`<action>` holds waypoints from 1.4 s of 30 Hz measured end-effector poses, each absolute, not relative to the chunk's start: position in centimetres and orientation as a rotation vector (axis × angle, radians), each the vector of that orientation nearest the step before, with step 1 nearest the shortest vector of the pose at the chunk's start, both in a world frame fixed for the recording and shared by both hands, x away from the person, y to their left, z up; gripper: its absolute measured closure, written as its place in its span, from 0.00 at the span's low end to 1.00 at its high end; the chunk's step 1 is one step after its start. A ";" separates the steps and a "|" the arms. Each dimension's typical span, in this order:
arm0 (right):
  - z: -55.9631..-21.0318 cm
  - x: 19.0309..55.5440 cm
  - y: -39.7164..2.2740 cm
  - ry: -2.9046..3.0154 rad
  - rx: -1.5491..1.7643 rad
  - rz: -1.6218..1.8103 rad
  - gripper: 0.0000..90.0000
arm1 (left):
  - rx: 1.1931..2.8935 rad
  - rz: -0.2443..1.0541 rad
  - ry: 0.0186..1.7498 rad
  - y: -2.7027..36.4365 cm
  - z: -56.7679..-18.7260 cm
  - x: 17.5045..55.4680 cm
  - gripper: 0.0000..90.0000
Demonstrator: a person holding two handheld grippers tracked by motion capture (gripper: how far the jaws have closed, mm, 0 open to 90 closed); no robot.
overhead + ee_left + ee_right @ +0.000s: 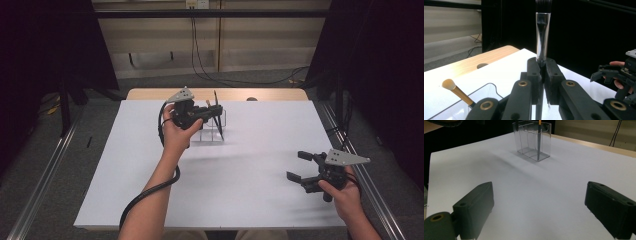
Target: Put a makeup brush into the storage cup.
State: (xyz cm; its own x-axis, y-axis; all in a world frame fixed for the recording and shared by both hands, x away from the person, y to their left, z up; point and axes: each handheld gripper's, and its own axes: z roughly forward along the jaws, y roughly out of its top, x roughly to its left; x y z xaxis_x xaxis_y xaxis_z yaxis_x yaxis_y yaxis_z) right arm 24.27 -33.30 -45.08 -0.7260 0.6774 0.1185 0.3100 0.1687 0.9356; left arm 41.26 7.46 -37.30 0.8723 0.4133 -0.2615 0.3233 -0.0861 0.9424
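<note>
Left gripper: matte black plastic with brass-ringed pivots, clenched on a slim brush; upper middle of the high view, right over the clear box.
Held brush: shiny, glassy-dark handle, round and narrow, standing upright between the pads in the left gripper view; dark bristles at the very top edge.
Clear box: see-through hard plastic, rectangular, with inner dividers; top centre of the right gripper view, resting on the white sheet.
Box contents: a second brush with a gold handle and a soft tan rounded head leans in it, lower left of the left gripper view.
Right gripper: same black plastic, jaws spread wide with nothing between; lower right of the high view, well apart from the box.
Table: smooth white sheet over pale wood.
</note>
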 end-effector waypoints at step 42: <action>-45.1 24.2 -33.1 2.138 0.912 1.574 0.10 | 1.671 0.201 0.679 6.9 -37.7 43.0 0.93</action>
